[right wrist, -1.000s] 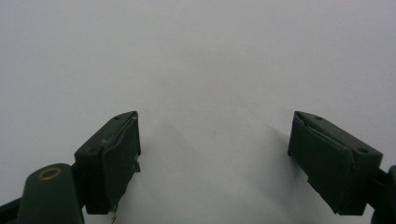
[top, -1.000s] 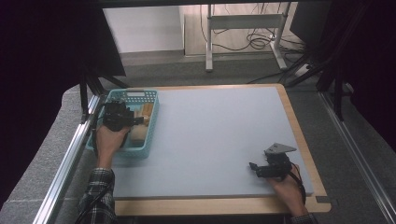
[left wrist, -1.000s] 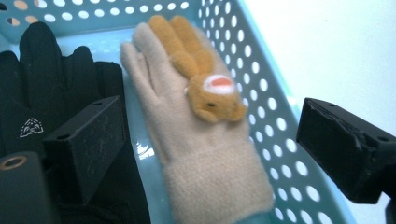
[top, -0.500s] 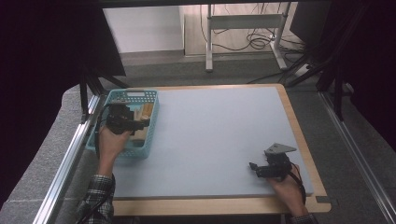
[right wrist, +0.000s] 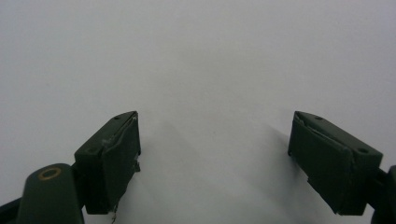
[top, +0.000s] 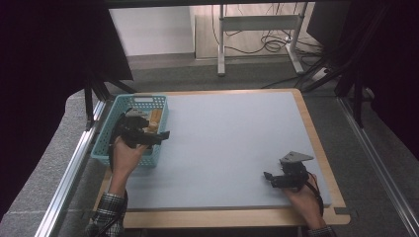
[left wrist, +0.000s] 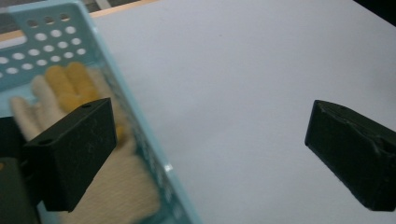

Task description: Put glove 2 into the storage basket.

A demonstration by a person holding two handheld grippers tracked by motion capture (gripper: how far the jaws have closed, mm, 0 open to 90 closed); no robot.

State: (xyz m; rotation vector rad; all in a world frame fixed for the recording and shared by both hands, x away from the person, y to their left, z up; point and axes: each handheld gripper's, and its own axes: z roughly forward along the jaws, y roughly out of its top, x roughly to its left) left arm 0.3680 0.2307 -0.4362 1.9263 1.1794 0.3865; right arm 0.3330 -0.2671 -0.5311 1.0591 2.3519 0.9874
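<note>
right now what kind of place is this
Probably a lab or workshop set up for recording handling tasks: a wood-edged table with a grey mat, dark curtains around it, a metal desk frame with loose cables behind, and a turquoise basket holding gloves.

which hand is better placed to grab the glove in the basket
Left. Its open claw hangs at the basket rim, right by the glove; the right claw sits across the table.

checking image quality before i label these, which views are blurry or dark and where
High view: sharp on the table, but black along both side edges. Left gripper view: motion blur smears the teal basket and the glove lying in it; the left gripper is open. Right gripper view: the right gripper is crisp, casting soft shadows on the table, whose corners dim.
</note>
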